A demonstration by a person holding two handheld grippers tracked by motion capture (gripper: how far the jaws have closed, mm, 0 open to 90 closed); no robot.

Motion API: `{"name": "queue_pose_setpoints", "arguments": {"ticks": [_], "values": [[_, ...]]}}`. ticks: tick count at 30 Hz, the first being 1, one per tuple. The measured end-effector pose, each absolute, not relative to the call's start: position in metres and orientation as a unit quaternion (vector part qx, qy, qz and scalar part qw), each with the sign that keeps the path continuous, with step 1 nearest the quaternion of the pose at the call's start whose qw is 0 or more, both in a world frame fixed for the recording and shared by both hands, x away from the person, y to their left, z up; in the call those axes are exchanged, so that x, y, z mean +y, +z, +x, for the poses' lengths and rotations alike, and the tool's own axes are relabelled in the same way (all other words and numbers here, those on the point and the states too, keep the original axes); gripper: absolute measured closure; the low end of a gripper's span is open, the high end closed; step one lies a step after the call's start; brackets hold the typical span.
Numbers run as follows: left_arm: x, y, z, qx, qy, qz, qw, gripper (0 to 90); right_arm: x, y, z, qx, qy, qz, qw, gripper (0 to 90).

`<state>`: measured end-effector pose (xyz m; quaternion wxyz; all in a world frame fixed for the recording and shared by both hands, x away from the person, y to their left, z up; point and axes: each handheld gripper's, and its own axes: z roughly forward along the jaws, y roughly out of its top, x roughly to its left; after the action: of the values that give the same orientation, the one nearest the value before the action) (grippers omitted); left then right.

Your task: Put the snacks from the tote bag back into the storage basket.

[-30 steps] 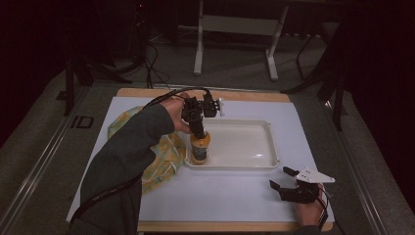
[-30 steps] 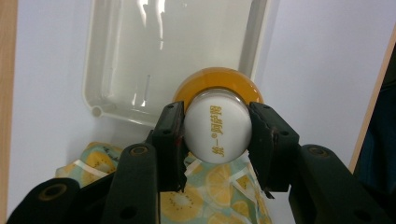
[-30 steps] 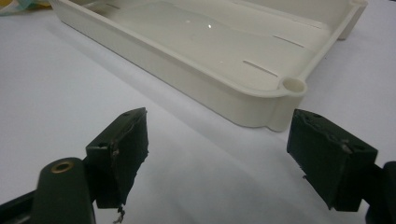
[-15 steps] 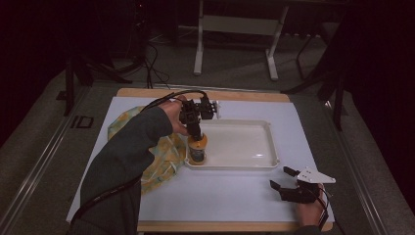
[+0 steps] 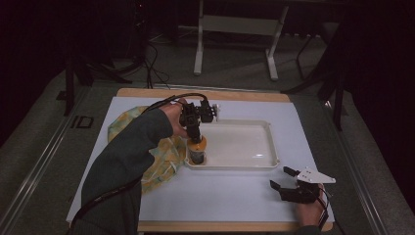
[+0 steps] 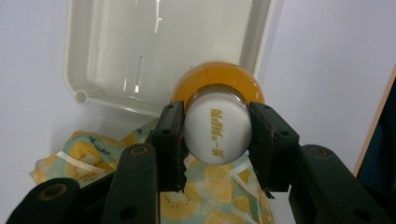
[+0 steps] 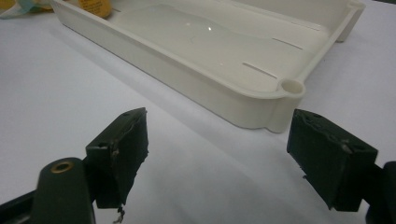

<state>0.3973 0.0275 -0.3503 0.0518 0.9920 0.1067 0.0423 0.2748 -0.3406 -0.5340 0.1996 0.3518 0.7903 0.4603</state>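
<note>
The orange bottle (image 5: 197,149) stands upright in the near-left corner of the white tray (image 5: 244,165), just beside the lemon-print cloth (image 5: 147,147) — likely being set down there. The left gripper (image 6: 215,133) has its fingers clamped on the white cap; the right gripper (image 5: 285,180) rests on the bench (image 5: 225,196), fingers wide apart — holding nothing.

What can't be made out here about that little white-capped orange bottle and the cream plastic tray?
- White-capped orange bottle: in the left gripper view, its body and base are hidden beneath its cap; whether it rests on the tray floor is unclear.
- Same bottle, high view: label too small; left gripper covers its top.
- Cream plastic tray: right gripper view's edges cut off its far side.
</note>
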Motion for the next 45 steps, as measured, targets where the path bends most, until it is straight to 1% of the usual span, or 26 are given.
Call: {"name": "queue_pose_setpoints", "arguments": {"ticks": [23,27,31,34,39,45], "values": [[0.023,-0.353,0.396,0.092,0.044,0.993,0.056,58.1,-0.341,-0.534,0.275,0.79,0.46,0.351,0.201,20.1],[0.023,-0.353,0.397,0.096,0.044,0.993,0.056,56.6,-0.34,-0.534,0.274,0.79,0.46,0.352,0.201,20.0],[0.022,-0.349,0.397,0.098,0.045,0.992,0.065,50.9,-0.34,-0.534,0.274,0.791,0.459,0.352,0.201,20.1],[0.022,-0.347,0.397,0.1,0.047,0.991,0.07,48.9,-0.34,-0.534,0.274,0.791,0.459,0.352,0.201,20.0],[0.023,-0.342,0.396,0.1,0.044,0.991,0.081,48.2,-0.34,-0.534,0.274,0.791,0.459,0.352,0.201,20.0],[0.022,-0.332,0.393,0.095,0.053,0.99,0.095,47.4,-0.34,-0.534,0.274,0.791,0.459,0.352,0.201,20.1]]}}
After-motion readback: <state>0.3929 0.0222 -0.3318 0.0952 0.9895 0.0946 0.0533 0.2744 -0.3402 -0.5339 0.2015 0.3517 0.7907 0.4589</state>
